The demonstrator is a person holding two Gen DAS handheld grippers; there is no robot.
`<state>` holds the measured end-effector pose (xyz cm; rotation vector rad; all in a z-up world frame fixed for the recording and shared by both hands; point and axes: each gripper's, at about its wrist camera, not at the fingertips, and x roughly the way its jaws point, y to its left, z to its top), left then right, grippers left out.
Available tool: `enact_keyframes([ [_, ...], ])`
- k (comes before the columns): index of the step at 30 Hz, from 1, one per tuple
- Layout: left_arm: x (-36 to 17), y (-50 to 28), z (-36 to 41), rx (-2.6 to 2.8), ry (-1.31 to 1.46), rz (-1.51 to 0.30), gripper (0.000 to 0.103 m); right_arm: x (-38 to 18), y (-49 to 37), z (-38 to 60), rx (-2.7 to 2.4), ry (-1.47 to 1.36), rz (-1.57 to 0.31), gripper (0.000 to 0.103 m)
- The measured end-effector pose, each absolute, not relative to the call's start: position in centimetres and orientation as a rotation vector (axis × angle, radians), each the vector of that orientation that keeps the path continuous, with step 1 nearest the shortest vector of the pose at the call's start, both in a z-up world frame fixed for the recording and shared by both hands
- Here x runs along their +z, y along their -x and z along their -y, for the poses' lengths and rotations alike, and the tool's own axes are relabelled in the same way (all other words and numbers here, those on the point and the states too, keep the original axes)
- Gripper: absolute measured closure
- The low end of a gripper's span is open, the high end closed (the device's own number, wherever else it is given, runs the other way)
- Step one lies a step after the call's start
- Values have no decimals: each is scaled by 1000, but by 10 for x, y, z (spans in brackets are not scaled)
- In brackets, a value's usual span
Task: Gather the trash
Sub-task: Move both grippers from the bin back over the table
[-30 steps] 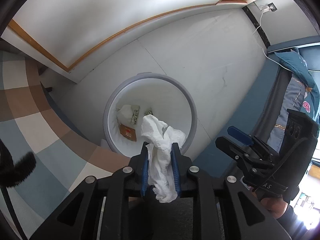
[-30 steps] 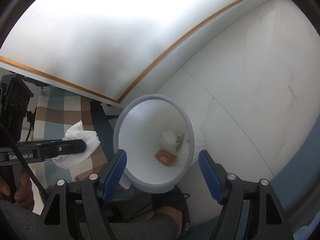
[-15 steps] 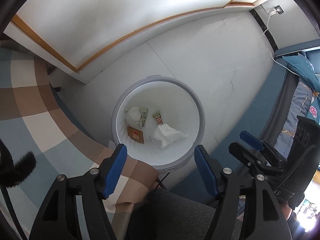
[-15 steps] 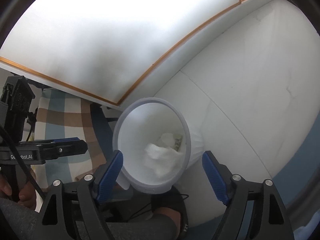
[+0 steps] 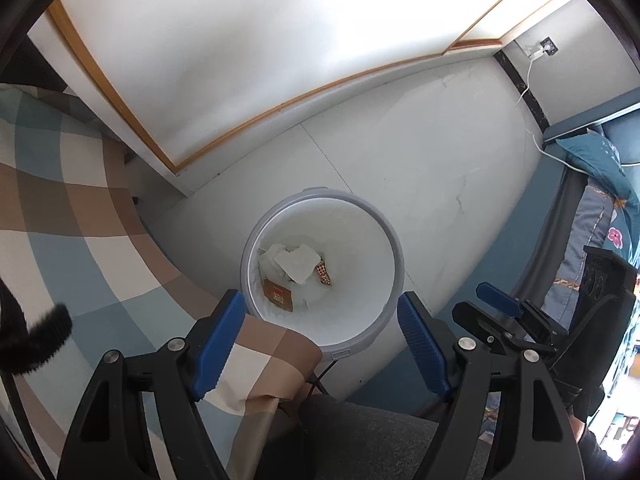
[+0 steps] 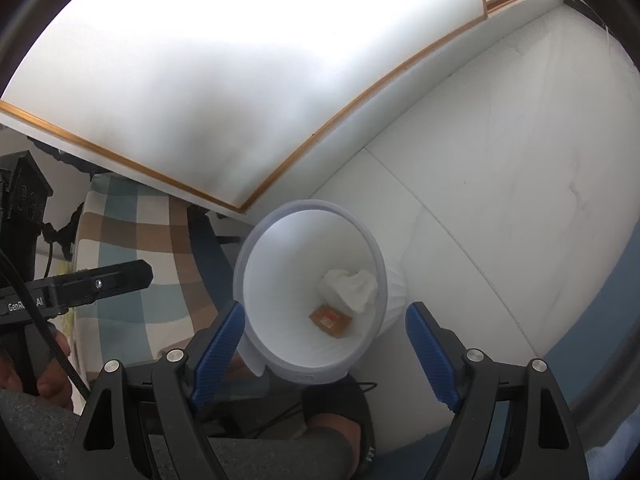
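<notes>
- Dropped from the left gripper (image 5: 320,344), the crumpled white tissue (image 5: 298,264) now lies at the bottom of the bin (image 5: 394,248); the blue ribbed pads have just been spreading apart, with nothing between them.
- Checked cloth (image 5: 80,216) in blue, brown and cream, soft and folded, hangs beside the bin's left rim.
- Round, smooth, white-lined, the bin also holds a flat brown packet (image 5: 277,295) and a small patterned wrapper (image 5: 323,274).
- Right gripper (image 6: 326,354) hangs over the bin, its pads wide apart and empty.
- Pale glossy floor tiles (image 5: 420,168) surround the bin.
</notes>
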<state>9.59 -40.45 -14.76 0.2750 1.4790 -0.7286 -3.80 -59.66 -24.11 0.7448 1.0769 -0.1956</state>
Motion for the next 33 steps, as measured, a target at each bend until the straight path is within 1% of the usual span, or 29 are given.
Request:
enact_keyframes([
  [9,-96,-95,372,-653,-199,-1268,27,-197,37,589,-181,-684,-1013,20],
  [14,-63,-97,336,-617,-82,-1179,27,-157,36,579,-175,-637,-943,20],
  [20,-29,-93,284,-534,-19,-1057,27,-104,38,558,-153,-578,-843,20],
  [27,-1,-88,223,-453,51,-958,27,-42,32,511,-86,-477,-723,18],
  [33,14,-80,170,-367,109,-890,27,-3,24,456,19,-422,-642,14],
])
